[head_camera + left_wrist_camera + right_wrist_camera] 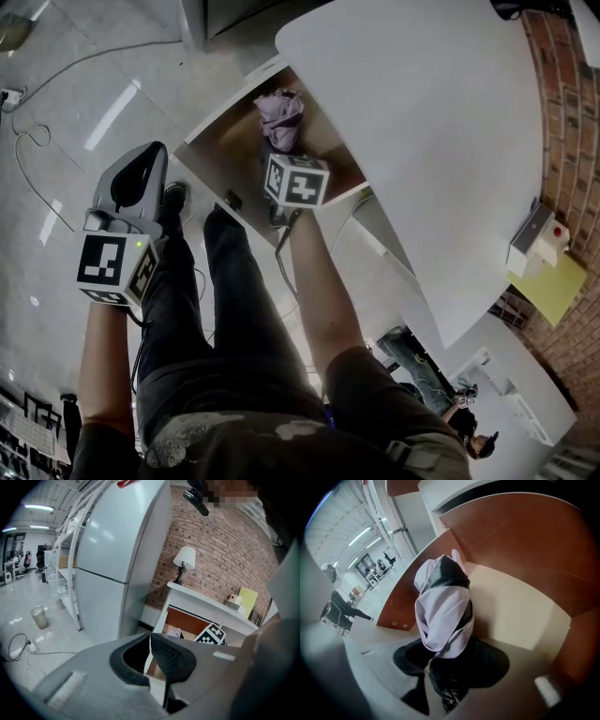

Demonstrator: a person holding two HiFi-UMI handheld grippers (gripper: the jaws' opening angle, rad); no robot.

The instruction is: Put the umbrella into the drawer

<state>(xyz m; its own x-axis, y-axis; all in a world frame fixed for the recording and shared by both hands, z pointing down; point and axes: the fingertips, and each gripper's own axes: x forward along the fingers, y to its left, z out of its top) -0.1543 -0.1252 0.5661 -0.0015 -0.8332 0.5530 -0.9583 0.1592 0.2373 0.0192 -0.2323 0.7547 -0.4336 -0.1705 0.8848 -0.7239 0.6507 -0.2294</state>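
Observation:
A lilac folded umbrella with a black part stands inside the open wooden drawer under the white desk. My right gripper reaches down into the drawer, its marker cube above it, and is shut on the umbrella. In the right gripper view the umbrella fills the space between the jaws of the right gripper, above the drawer's pale floor. My left gripper hangs left of the drawer over the floor. Its jaws meet with nothing between them. From there the umbrella shows in the drawer.
The white desk top overhangs the drawer at the right. A yellow pad and a grey box with a red button lie by the brick wall. The person's legs stand before the drawer. A cable runs across the floor.

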